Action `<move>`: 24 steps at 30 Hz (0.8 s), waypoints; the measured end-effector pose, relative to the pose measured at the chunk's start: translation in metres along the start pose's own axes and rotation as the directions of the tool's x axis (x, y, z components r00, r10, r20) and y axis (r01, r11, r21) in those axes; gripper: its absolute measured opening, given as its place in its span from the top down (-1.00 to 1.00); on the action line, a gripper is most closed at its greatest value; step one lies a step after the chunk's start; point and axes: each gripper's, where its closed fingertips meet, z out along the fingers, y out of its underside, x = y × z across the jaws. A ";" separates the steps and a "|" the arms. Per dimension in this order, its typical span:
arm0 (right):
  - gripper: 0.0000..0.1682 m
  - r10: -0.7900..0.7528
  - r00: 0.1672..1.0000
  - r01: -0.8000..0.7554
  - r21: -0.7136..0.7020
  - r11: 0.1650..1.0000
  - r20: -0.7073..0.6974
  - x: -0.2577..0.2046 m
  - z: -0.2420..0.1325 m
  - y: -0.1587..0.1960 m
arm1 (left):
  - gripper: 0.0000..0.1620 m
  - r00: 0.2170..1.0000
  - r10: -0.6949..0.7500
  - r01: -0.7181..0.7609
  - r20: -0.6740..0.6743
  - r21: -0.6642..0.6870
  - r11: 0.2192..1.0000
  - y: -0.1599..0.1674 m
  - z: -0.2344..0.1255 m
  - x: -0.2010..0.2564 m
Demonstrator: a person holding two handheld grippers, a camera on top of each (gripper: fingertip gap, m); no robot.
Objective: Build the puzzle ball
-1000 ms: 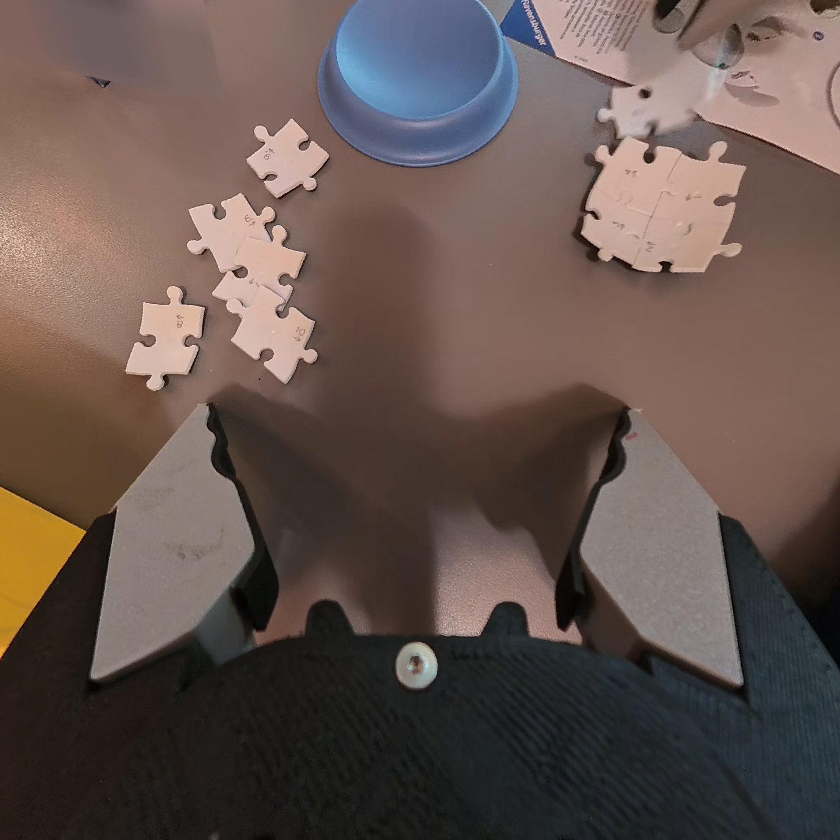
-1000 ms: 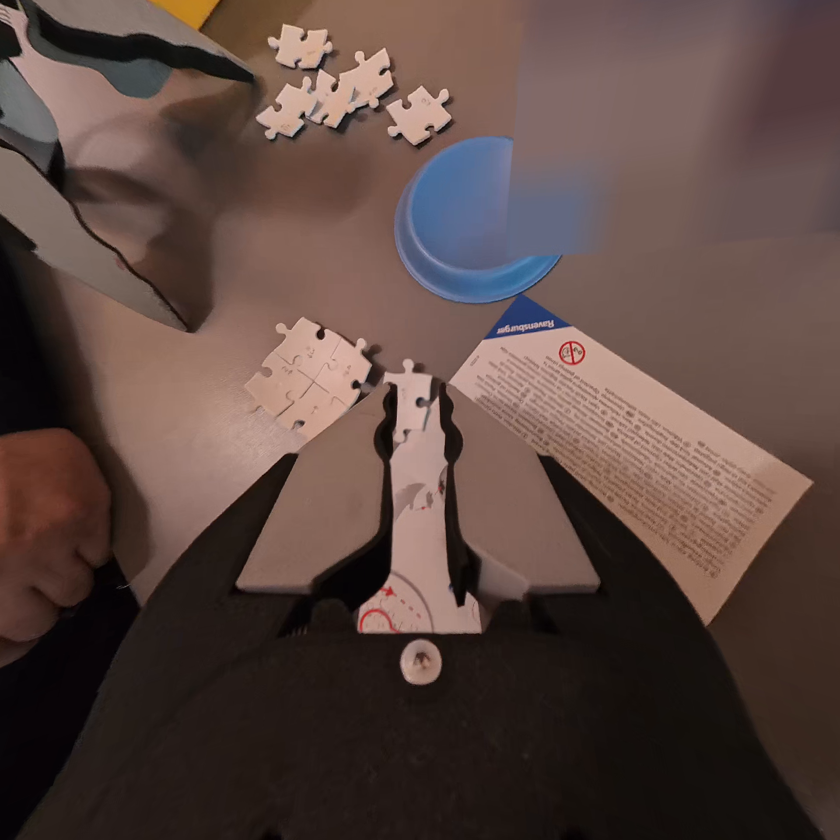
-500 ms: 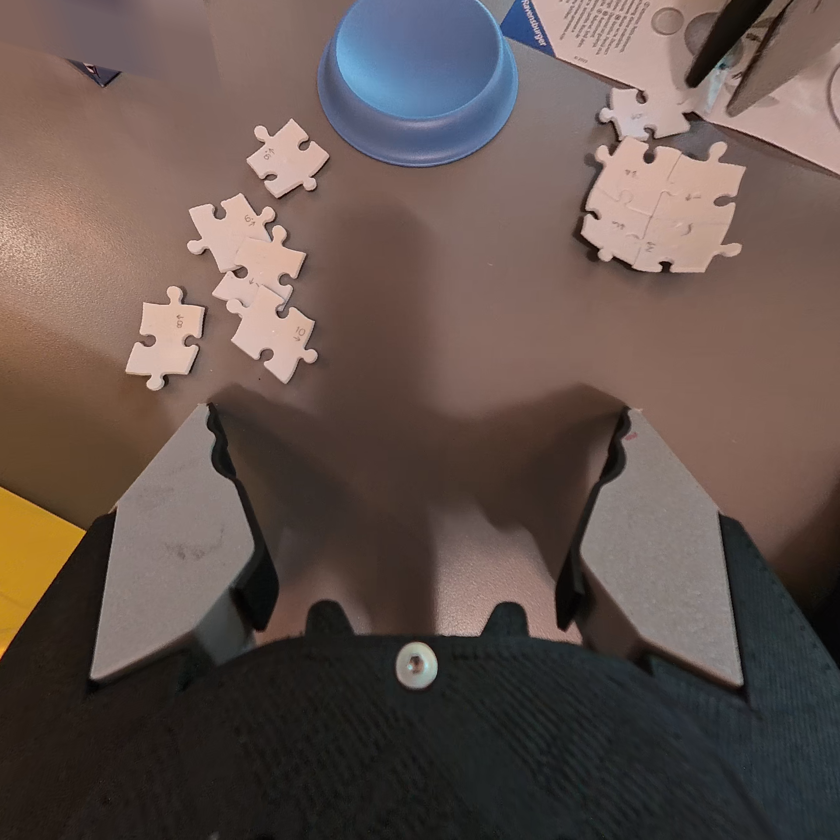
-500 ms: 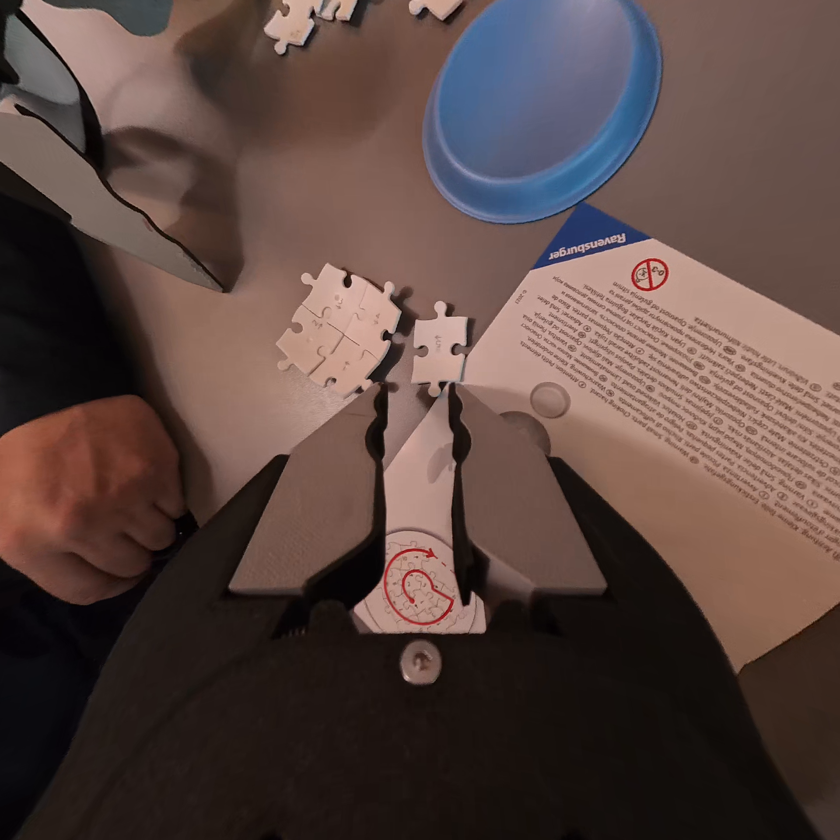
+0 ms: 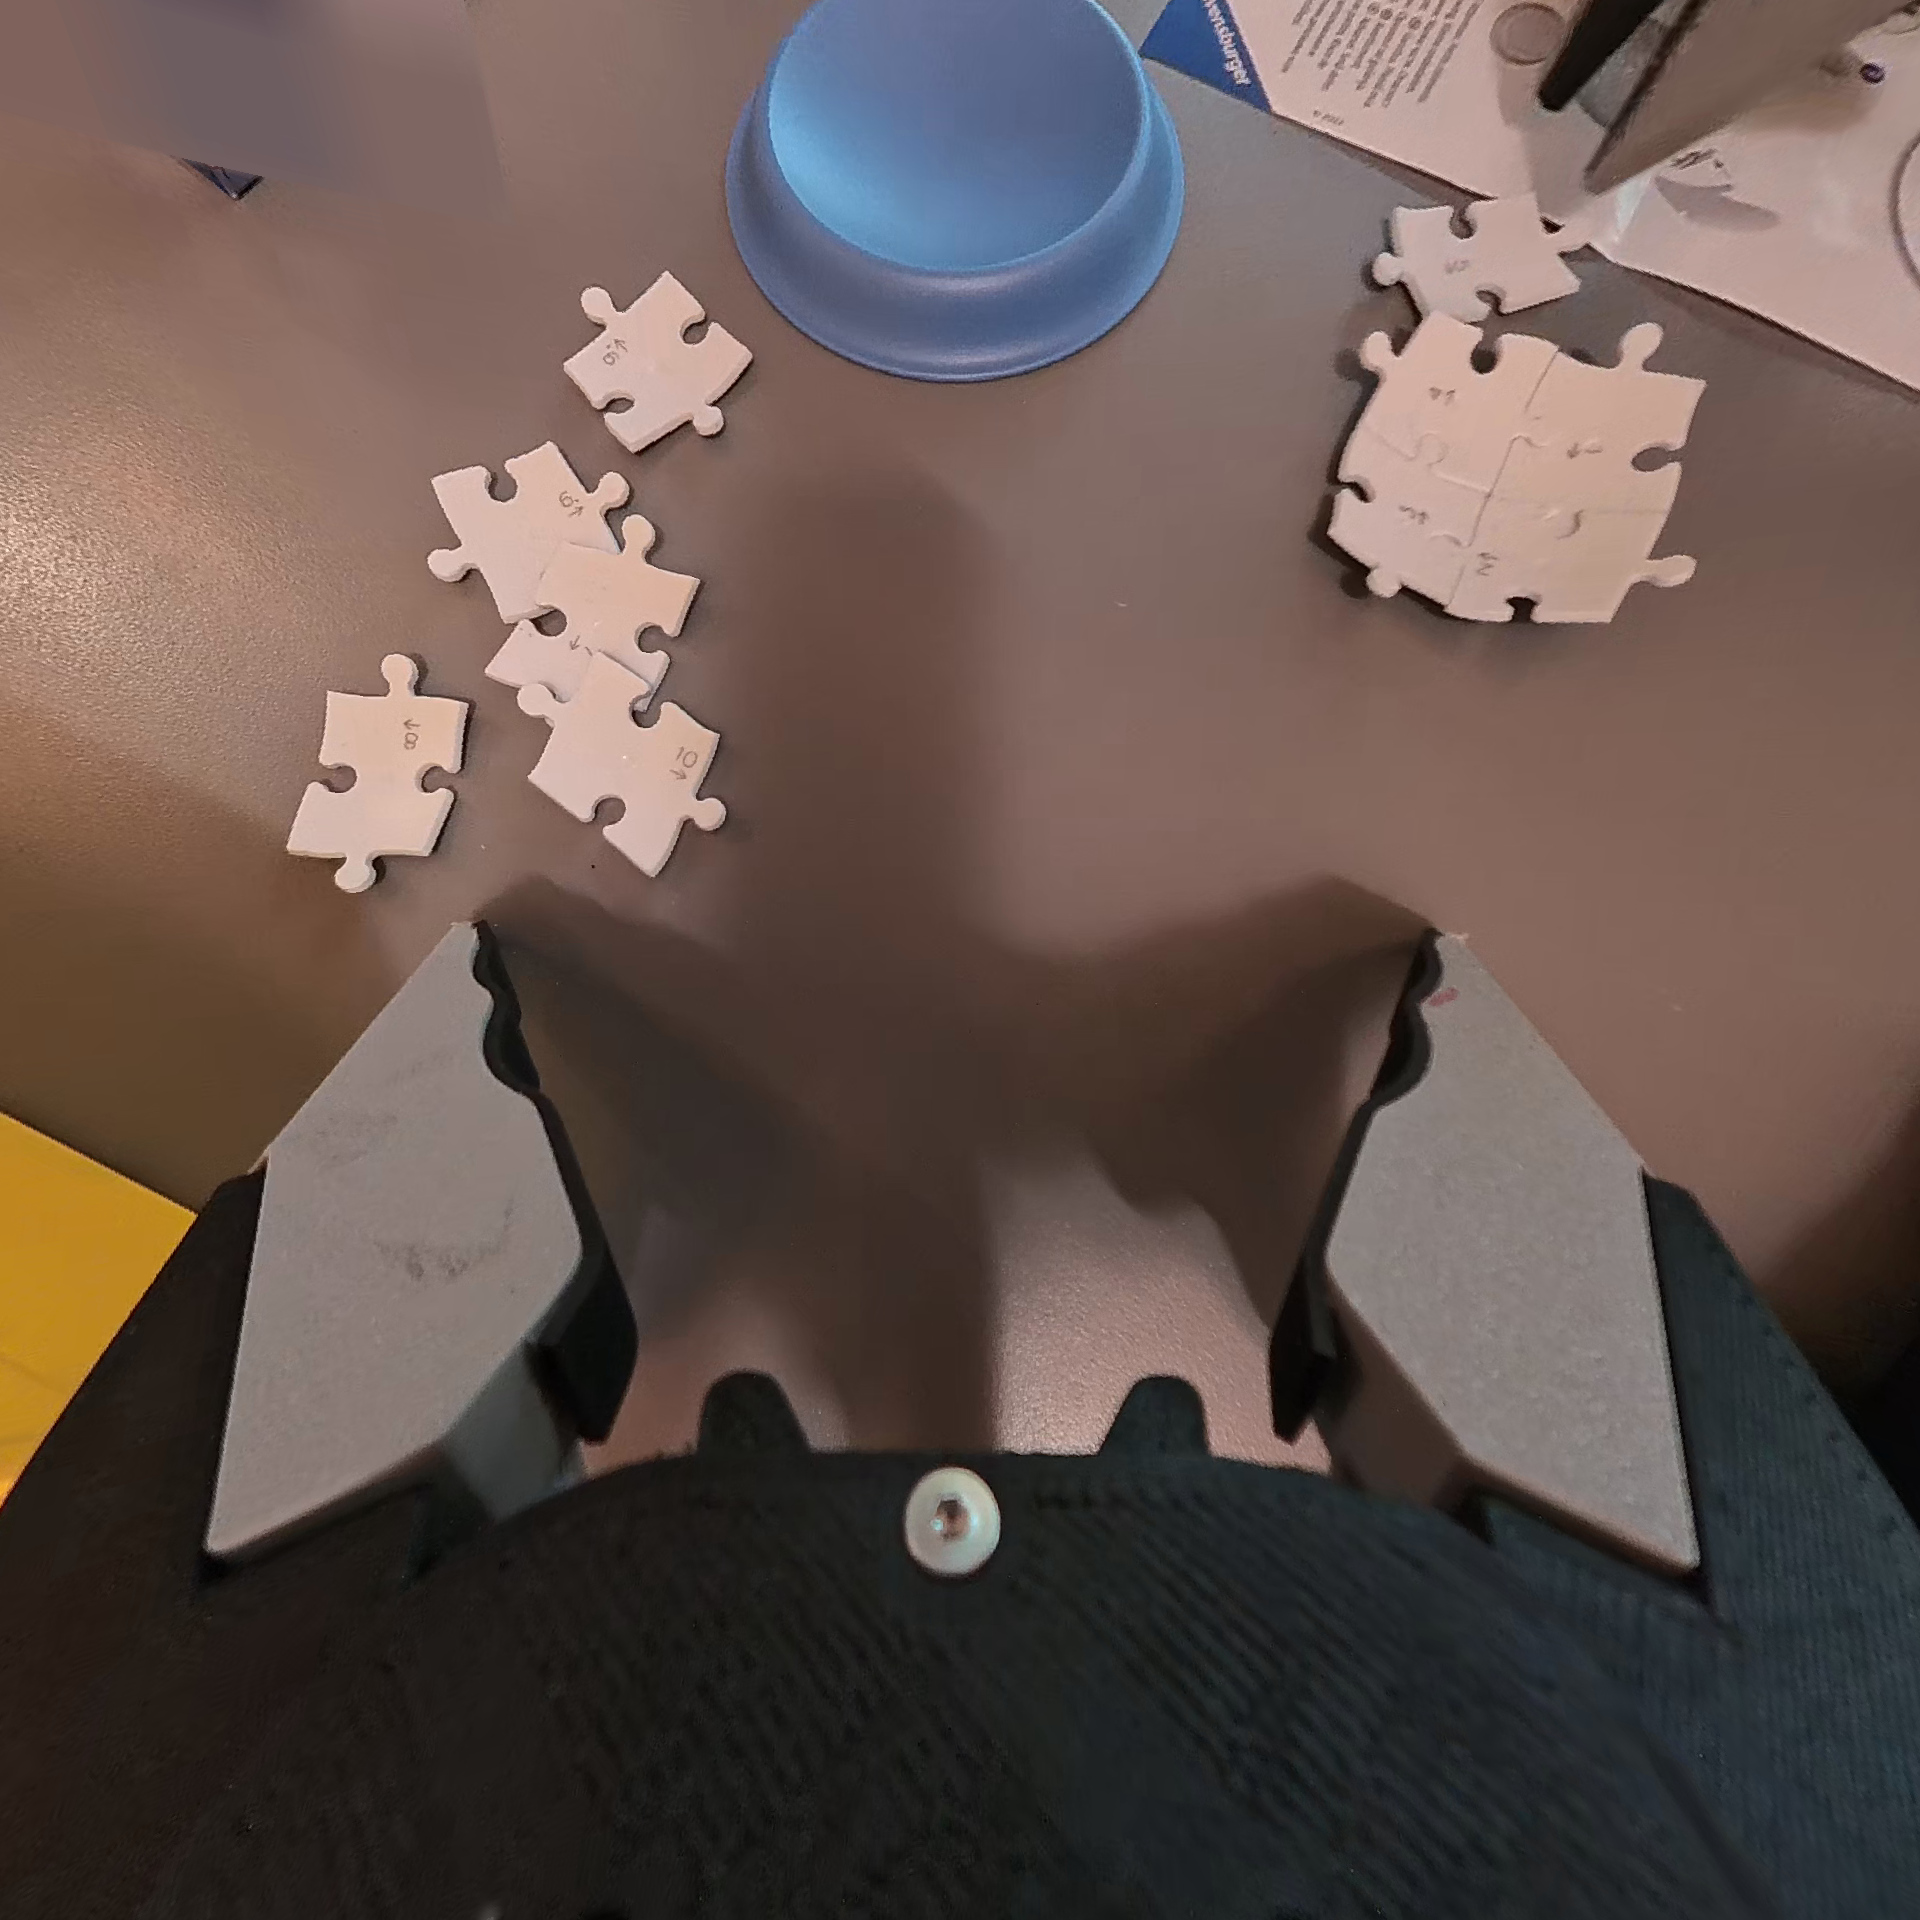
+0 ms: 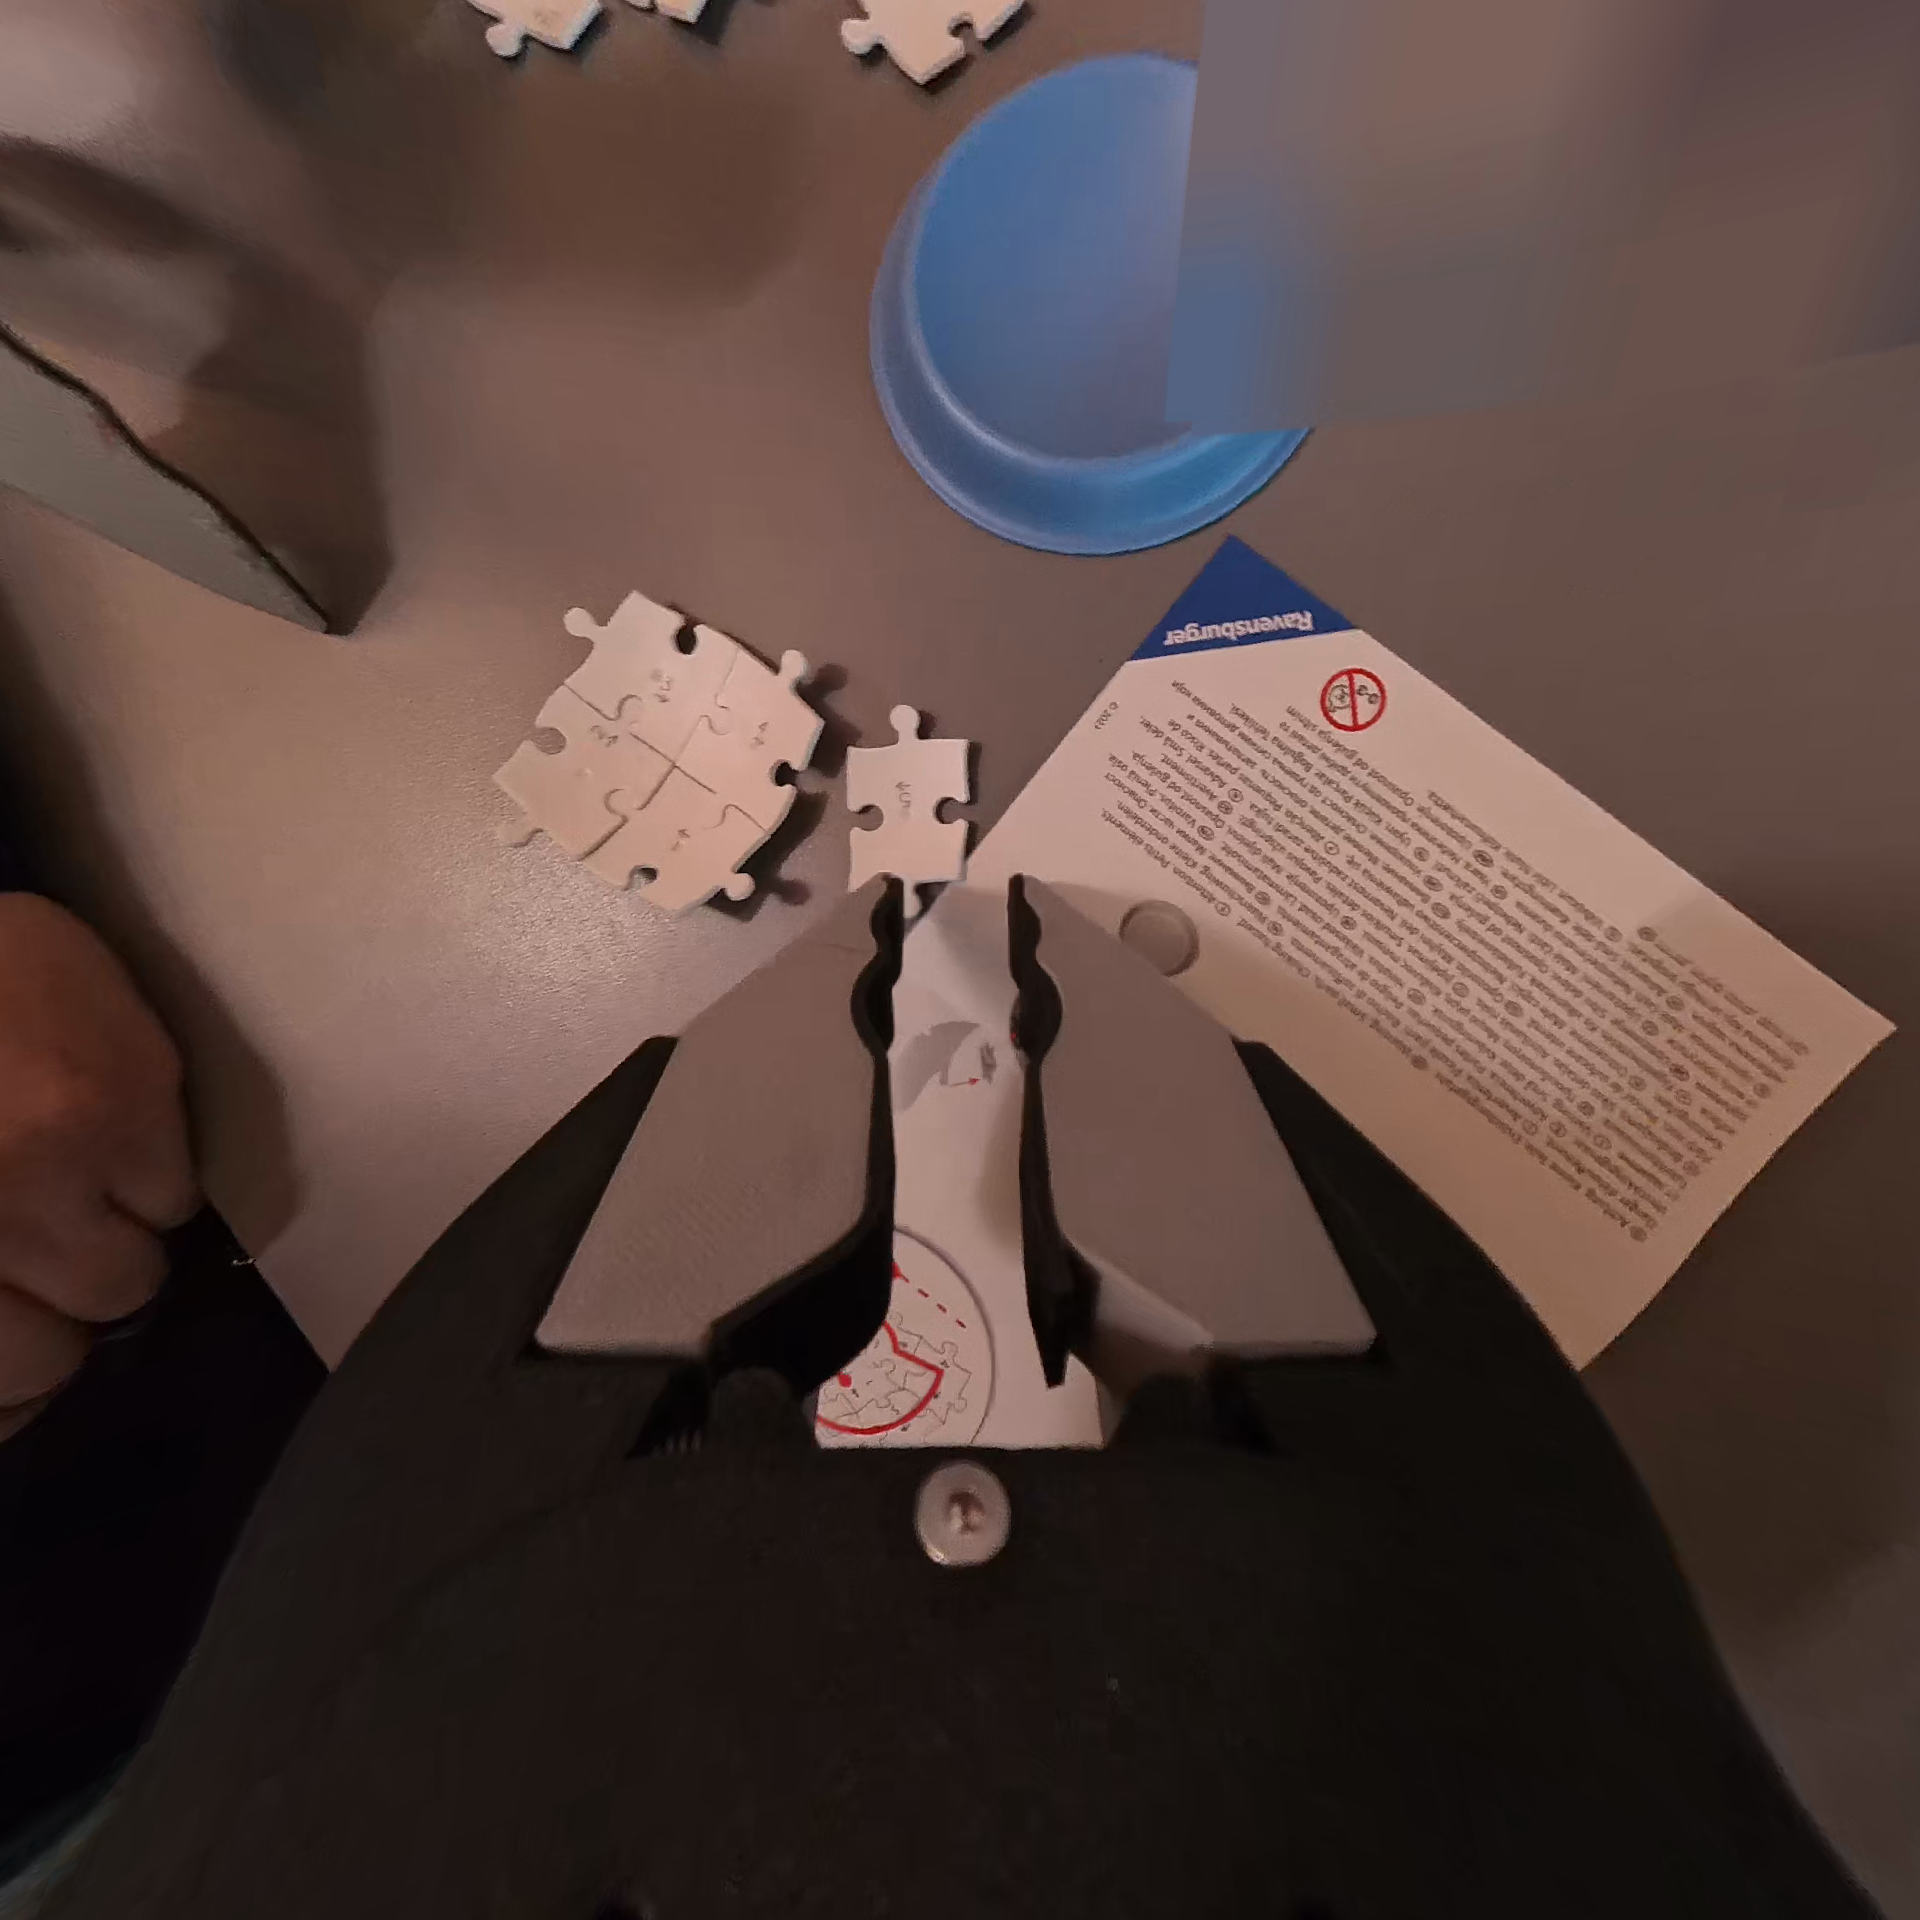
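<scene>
Right now, as I read my two wrist views:

Left gripper: my left gripper (image 5: 951,935) hangs over bare bench (image 5: 987,727) with its fingers spread wide and nothing between them.

Right gripper: my right gripper (image 6: 951,883) has only a narrow gap between its fingers, which grip nothing; the tips sit at the corner of the instruction sheet (image 6: 1455,935), just short of the single piece (image 6: 909,800).

Single piece: it lies flat on the bench, just beside the joined patch and touching the sheet's edge; in the left view it shows as the single piece (image 5: 1475,255) past the patch.

Joined patch: four white pieces are locked together as a slightly curved joined patch (image 6: 665,764), seen also toward the right edge in the left view (image 5: 1507,483).

Loose pieces: I count six loose pieces (image 5: 582,623) scattered toward the left edge of the bench, four of them overlapping in a small heap.

Blue stand: the blue stand (image 5: 956,187) sits toward the far edge, between the loose pieces and the sheet, with nothing in it.

Hand: a hand (image 6: 83,1143) grips the left tool's handle at the near left.
</scene>
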 end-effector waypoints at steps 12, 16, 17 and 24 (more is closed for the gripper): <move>0.84 -0.068 0.996 0.065 -0.045 0.997 -0.061 0.004 0.006 0.006 | -0.96 1.000 0.000 0.000 0.000 0.000 1.000 0.000 0.000 0.000; 0.81 -0.072 0.997 0.071 -0.020 0.997 -0.017 -0.001 0.004 0.003 | -0.96 1.000 0.000 0.000 0.000 0.000 1.000 0.000 0.000 0.000; 0.81 -0.072 0.997 0.072 -0.017 0.997 -0.017 -0.001 0.004 0.003 | -0.96 1.000 0.000 0.000 0.000 0.000 1.000 0.000 0.000 0.000; 0.76 -0.057 0.998 0.057 0.001 0.998 -0.012 0.003 0.000 0.002 | -0.96 1.000 0.000 0.000 0.000 0.000 1.000 0.000 0.000 0.000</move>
